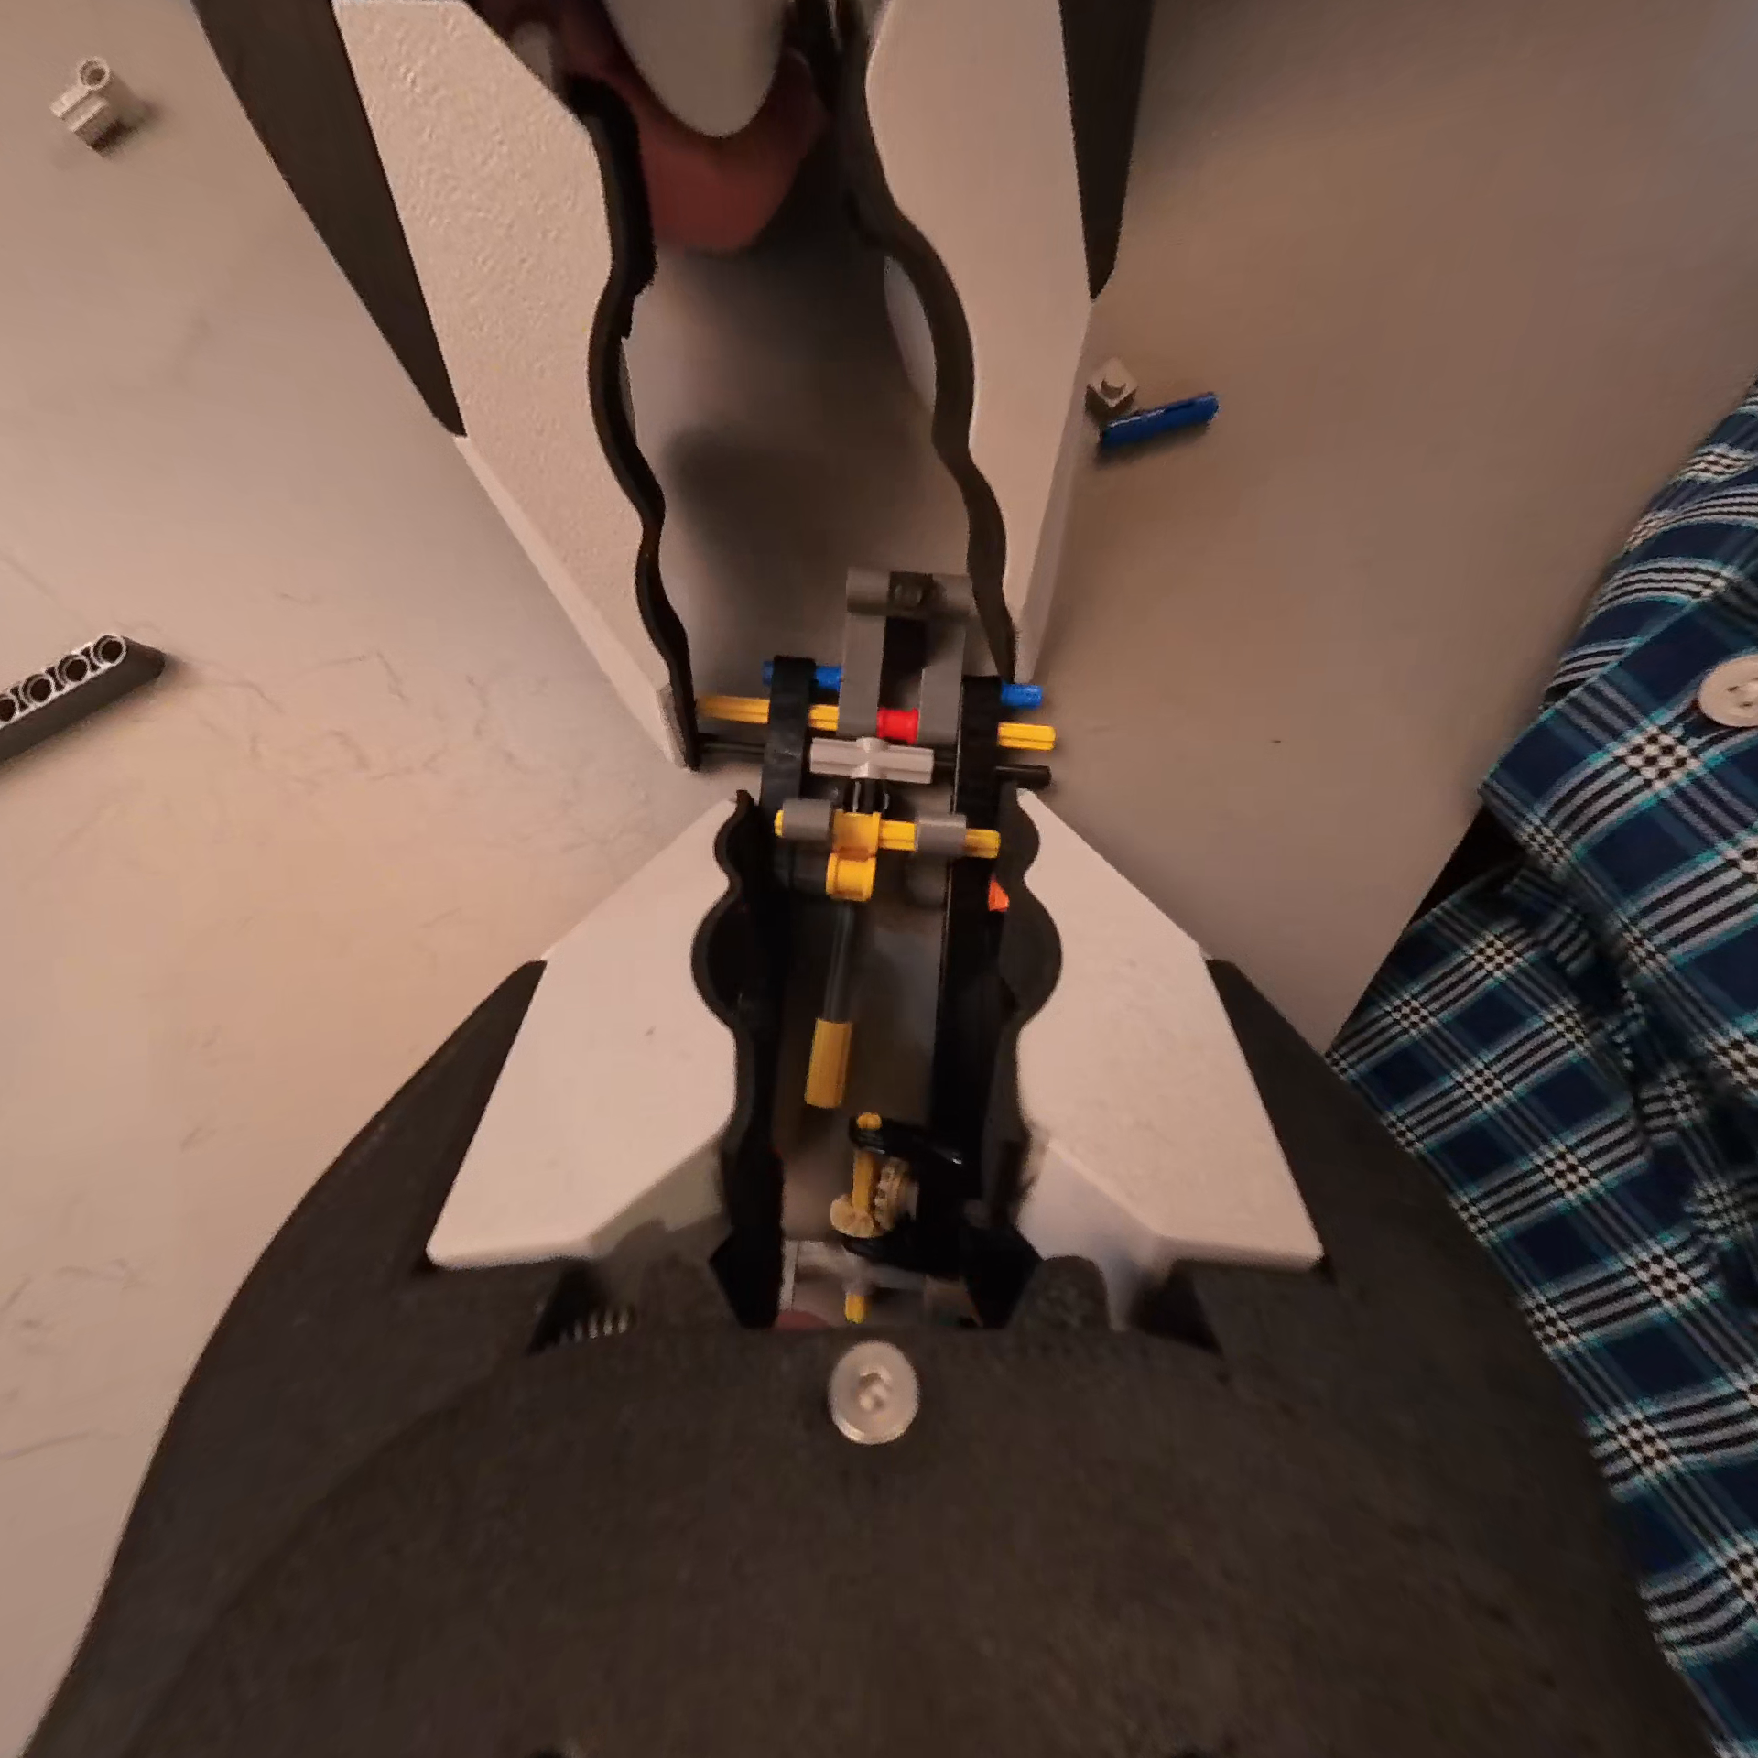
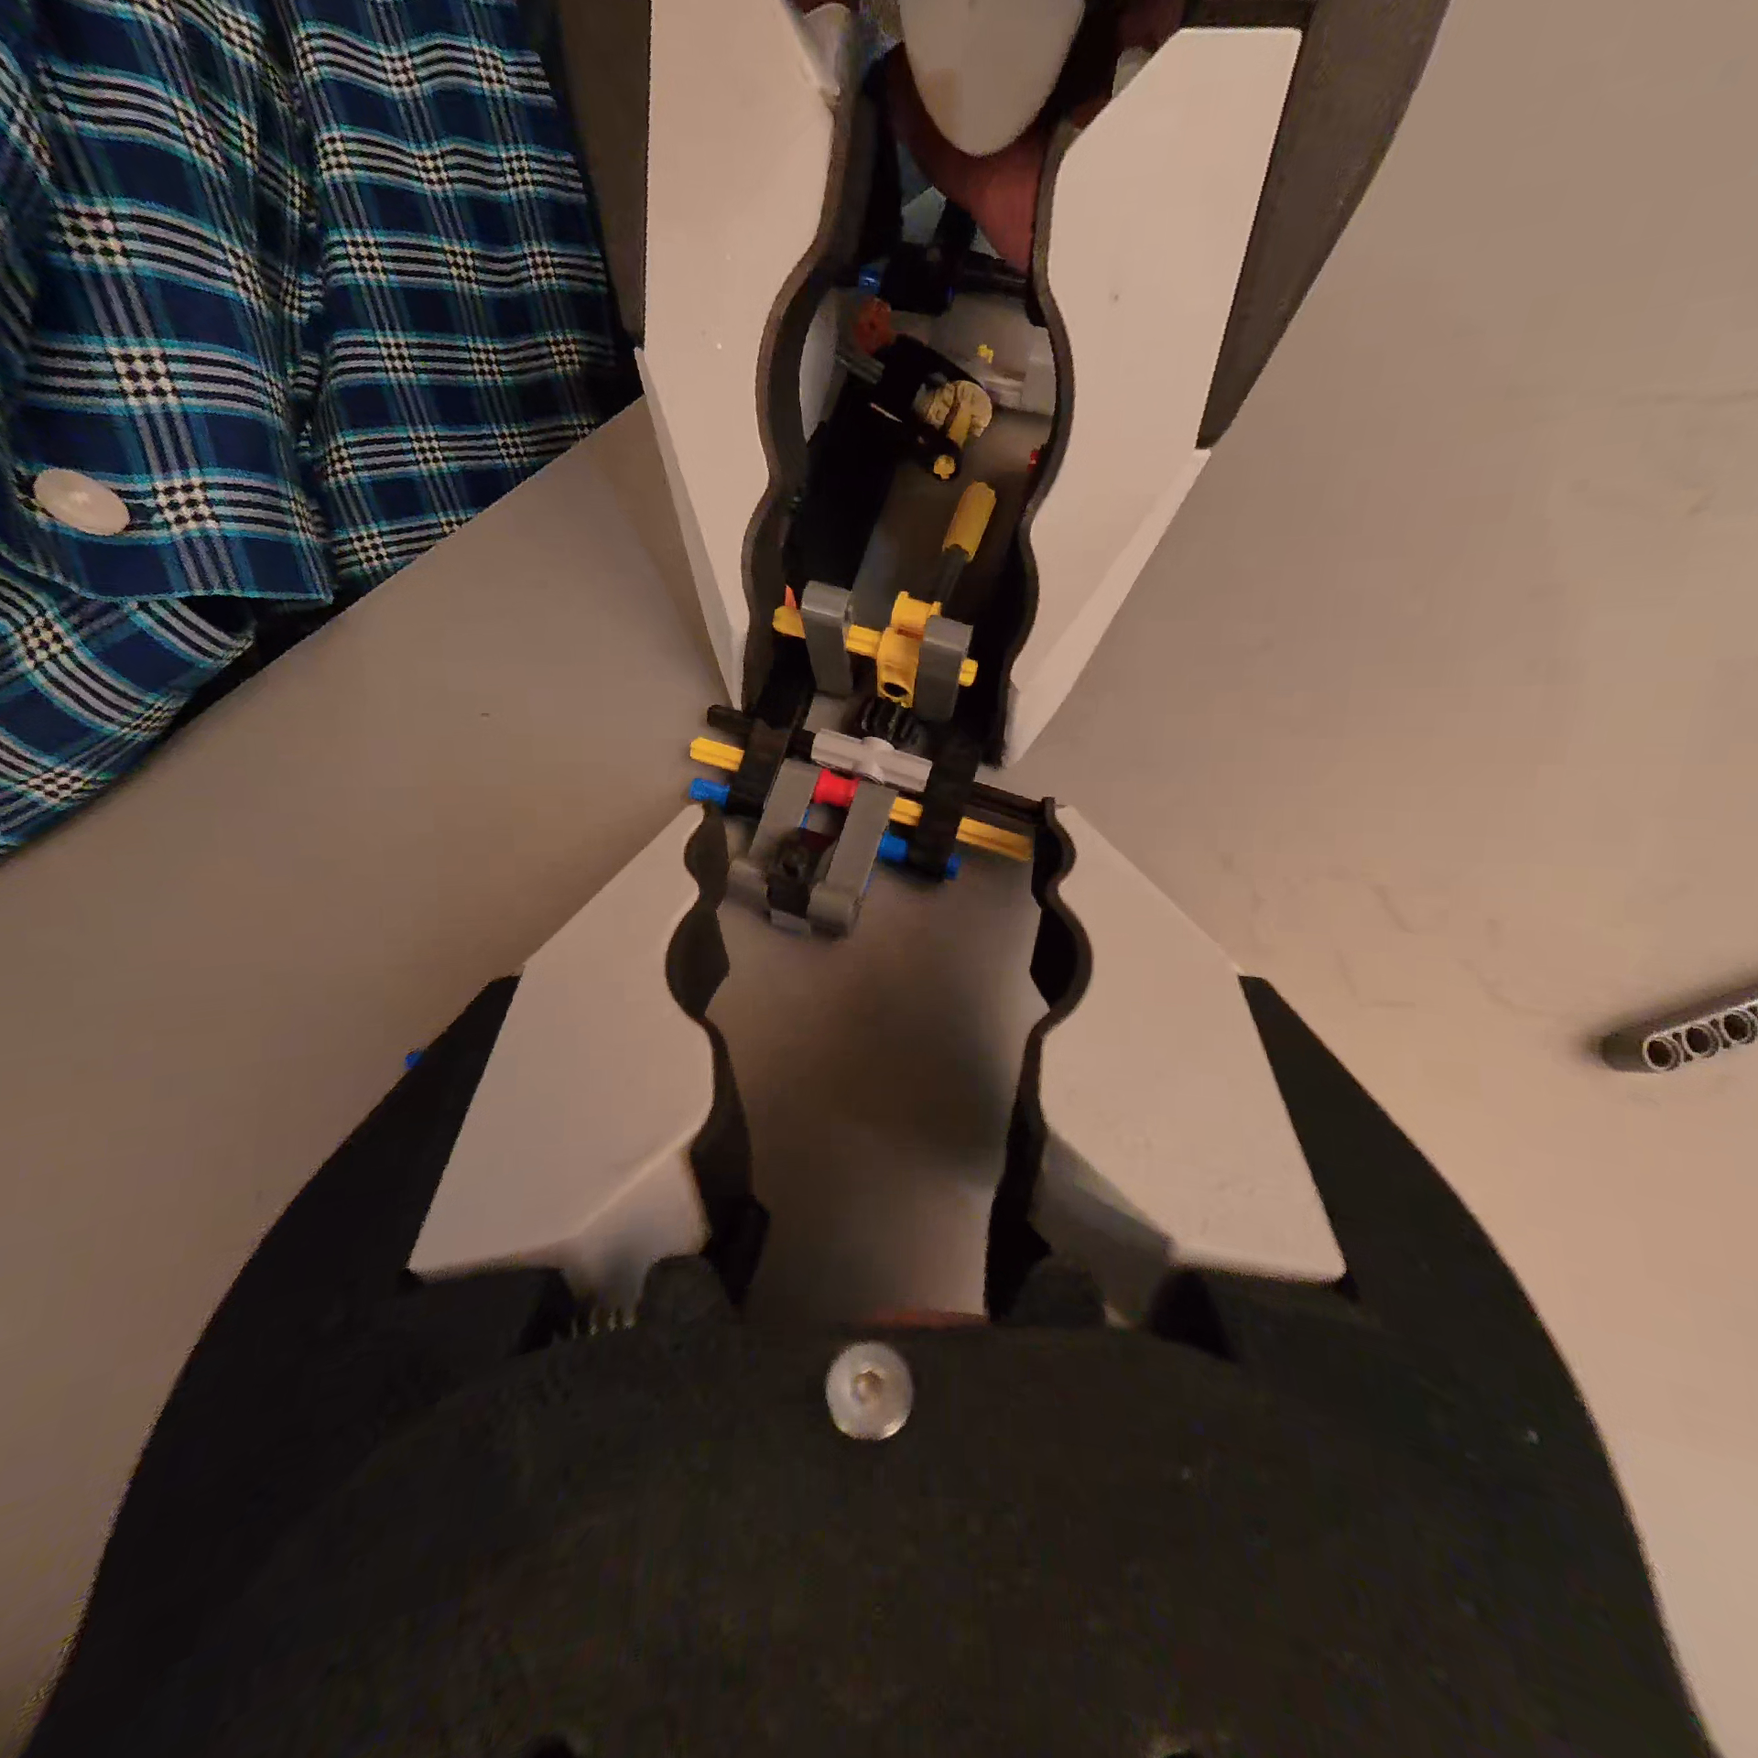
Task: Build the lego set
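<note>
A lego assembly [image 1: 880,856] of black beams, yellow axles, blue pins and a grey frame lies between two grippers that face each other over the table. My left gripper [image 1: 880,818] is shut on its black side beams. It shows from the top in the right wrist view [image 2: 880,728]. My right gripper [image 2: 877,823] stands open around the grey frame end [image 2: 809,875] of the assembly. Its fingertips [image 2: 1051,828] are level with the ends of the yellow axle [image 2: 999,837]. I cannot tell whether they touch. It shows from the top in the left wrist view [image 1: 842,704].
Loose pieces lie on the pale table [image 1: 238,951]: a dark holed beam [image 1: 67,680], also in the right wrist view [image 2: 1689,1037], a small grey connector [image 1: 95,100], and a blue pin [image 1: 1156,419] beside a grey stud piece [image 1: 1113,385]. A person's plaid shirt [image 1: 1617,951] is close by. Less than 4 cm separates the two grippers' tips. Both grippers' tips are roughly 20 cm from the small grey connector [image 1: 95,100].
</note>
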A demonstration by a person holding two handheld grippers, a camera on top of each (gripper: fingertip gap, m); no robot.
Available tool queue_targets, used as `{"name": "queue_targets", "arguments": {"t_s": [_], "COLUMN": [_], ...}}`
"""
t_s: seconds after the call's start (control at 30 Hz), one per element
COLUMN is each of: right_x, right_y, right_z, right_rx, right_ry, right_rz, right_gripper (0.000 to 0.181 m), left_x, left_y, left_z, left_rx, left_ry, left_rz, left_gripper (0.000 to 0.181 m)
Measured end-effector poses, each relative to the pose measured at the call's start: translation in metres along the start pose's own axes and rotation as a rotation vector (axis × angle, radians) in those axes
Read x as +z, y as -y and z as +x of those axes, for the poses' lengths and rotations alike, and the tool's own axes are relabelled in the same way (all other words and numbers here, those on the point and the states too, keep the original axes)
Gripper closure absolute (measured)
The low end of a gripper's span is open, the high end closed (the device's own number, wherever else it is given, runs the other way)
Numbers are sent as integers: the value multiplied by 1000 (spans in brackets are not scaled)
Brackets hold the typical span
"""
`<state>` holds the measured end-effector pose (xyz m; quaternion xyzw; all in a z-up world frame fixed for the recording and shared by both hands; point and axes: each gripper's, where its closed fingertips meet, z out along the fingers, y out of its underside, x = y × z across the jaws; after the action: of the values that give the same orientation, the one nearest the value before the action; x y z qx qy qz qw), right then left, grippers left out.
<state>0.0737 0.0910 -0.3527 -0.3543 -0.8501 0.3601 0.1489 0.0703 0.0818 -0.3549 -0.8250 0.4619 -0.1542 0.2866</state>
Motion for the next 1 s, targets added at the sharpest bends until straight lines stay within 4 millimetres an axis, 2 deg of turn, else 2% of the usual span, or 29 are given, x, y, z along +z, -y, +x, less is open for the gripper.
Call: {"name": "queue_targets", "arguments": {"t_s": [0.4,0.5,0.6,0.73,0.87,0.93,1.0], "right_x": [0,0,-1,-3,-7,-9,-12], "right_y": [0,0,-1,-3,-7,-10,-13], "right_z": [0,1,2,3,5,6,8], "right_rx": [7,21,19,25,36,43,50], "right_ry": [4,5,-1,-5,-10,-14,-24], "right_rz": [5,6,3,1,-4,-12,-30], "right_gripper": [120,119,119,119,114,107,98], "left_x": [0,-2,-8,-29,-70,-85,-91], "left_y": [1,1,4,11,9,-6,-30], "left_z": [-2,-10,-12,-23,-36,-38,-36], "left_rx": [-4,-11,-7,-36,-41,-70,-94], "left_ry": [9,34,33,53,116,129,137], "left_rz": [8,4,25,76,108,80,29], "left_gripper": [132,111,99,92,93,93,91]}}
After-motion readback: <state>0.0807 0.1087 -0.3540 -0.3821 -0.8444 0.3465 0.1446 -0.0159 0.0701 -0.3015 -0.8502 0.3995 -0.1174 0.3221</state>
